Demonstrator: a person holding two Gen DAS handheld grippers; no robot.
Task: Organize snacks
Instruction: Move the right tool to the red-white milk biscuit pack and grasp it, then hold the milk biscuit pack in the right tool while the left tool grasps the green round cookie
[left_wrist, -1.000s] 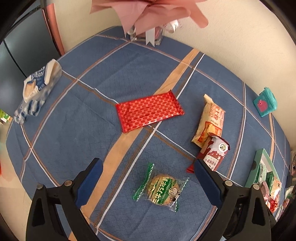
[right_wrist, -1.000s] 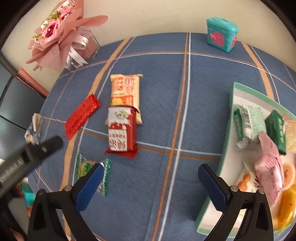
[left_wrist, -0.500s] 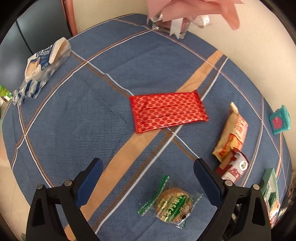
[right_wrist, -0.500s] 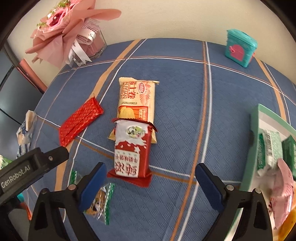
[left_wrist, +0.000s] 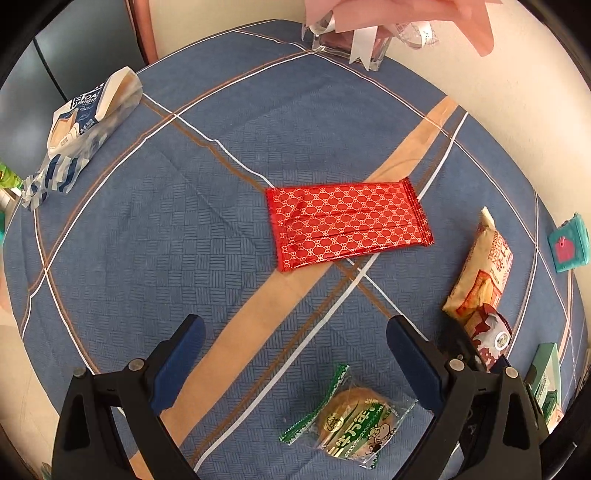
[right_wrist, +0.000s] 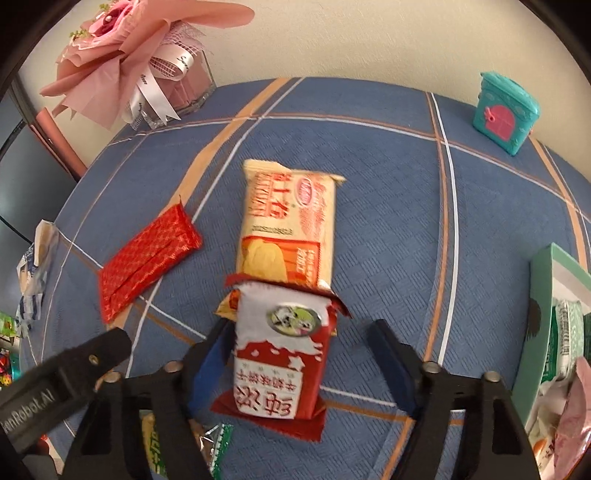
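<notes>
target: red-and-white snack pack lies on the counter, near end of the yellow wafer pack.
right tongs: we straddle it, jaws just closing, right pad not yet touching.
left tongs: wide open, empty, above the round cracker pack.
handling: we judge it light, crinkly, slippery; pinch across the middle.
goal: green tray, right.

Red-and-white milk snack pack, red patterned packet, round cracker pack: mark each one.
Red-and-white milk snack pack (right_wrist: 275, 363): right wrist view, printed front.
Red patterned packet (left_wrist: 347, 223): left wrist view, middle of wrapper.
Round cracker pack (left_wrist: 354, 421): left wrist view, on the label.
</notes>
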